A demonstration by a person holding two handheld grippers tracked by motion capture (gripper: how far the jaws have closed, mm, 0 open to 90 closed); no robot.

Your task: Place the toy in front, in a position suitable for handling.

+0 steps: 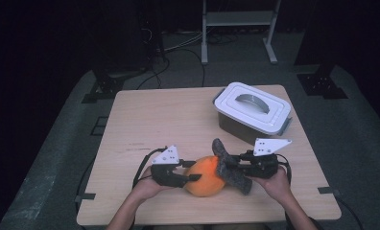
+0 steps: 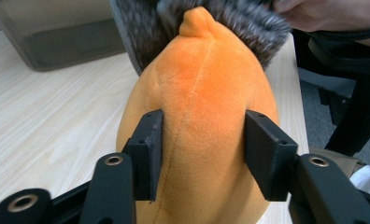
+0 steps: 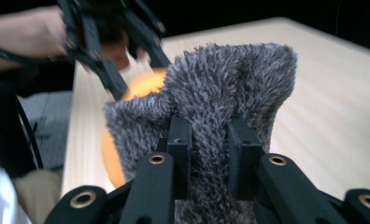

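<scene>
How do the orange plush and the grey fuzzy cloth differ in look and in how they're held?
The orange plush is smooth, rounded and stuffed, with a seam and a small nub; the grey fuzzy cloth is shaggy, limp and folded. The left tool spans the plush's broad body with its jaws wide apart; the right tool pinches a thin fold of cloth, jaws nearly together. Both are soft, gripped, and touching each other over the table.
</scene>
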